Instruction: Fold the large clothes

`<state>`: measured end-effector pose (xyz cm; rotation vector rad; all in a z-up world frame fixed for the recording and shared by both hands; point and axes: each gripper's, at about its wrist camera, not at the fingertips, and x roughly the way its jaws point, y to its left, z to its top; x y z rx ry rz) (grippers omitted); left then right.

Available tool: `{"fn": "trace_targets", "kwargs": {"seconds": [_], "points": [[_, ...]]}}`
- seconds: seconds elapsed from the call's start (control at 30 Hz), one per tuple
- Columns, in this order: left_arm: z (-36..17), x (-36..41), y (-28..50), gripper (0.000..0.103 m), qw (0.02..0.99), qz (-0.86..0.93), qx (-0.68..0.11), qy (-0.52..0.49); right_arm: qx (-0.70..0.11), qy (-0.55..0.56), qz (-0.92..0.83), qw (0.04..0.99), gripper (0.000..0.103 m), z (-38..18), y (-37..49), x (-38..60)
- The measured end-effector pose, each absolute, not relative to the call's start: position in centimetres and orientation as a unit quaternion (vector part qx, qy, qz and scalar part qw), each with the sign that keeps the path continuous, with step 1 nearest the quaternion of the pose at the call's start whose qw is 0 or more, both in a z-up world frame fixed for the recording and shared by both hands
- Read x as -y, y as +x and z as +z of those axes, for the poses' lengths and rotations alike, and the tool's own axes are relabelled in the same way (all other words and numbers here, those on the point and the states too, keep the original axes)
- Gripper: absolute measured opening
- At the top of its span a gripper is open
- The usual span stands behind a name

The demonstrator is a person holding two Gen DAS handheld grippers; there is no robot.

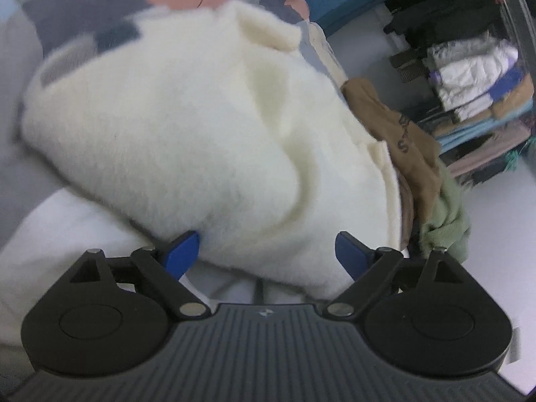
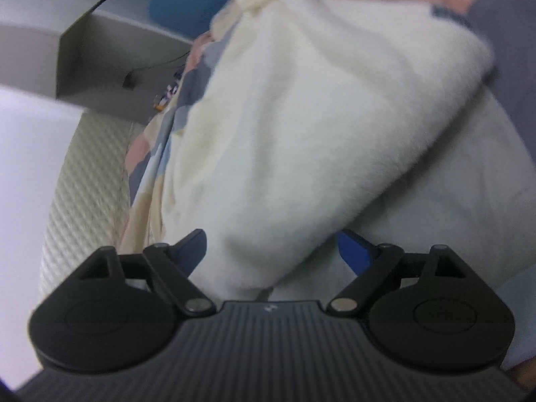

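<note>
Both grippers, left gripper (image 1: 266, 251) and right gripper (image 2: 271, 251), fingers spread around the fleece garment (image 1: 187, 127): unpinched, its fold may spring open.

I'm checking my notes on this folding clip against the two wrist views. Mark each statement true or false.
1. The left gripper has its jaws spread wide. True.
2. The cream fleece garment has a plain black outer side. False: its outer side is patterned in pink, grey and blue patches.
3. A stack of folded clothes shows at the right of the left wrist view. True.
4. The right gripper is clamped shut on a green cloth. False: its jaws stand open, with cream fleece between the blue fingers.
5. A tan garment lies beside the fleece. True.
</note>
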<state>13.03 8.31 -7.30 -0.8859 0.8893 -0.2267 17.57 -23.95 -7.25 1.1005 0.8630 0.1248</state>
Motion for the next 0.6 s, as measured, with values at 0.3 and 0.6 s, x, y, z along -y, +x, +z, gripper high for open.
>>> {"fn": "trace_targets", "kwargs": {"seconds": [0.3, 0.6], "points": [[-10.0, -10.2, 13.9, 0.099, 0.741, -0.117, -0.410, -0.518, -0.397, 0.555, 0.051, 0.729, 0.089, -8.8, 19.7, 23.6], [-10.8, -9.6, 14.2, 0.100, 0.730, -0.128, -0.404, -0.536, -0.307, 0.615, 0.116, 0.717, 0.089, -6.3, 18.3, 25.5]]}}
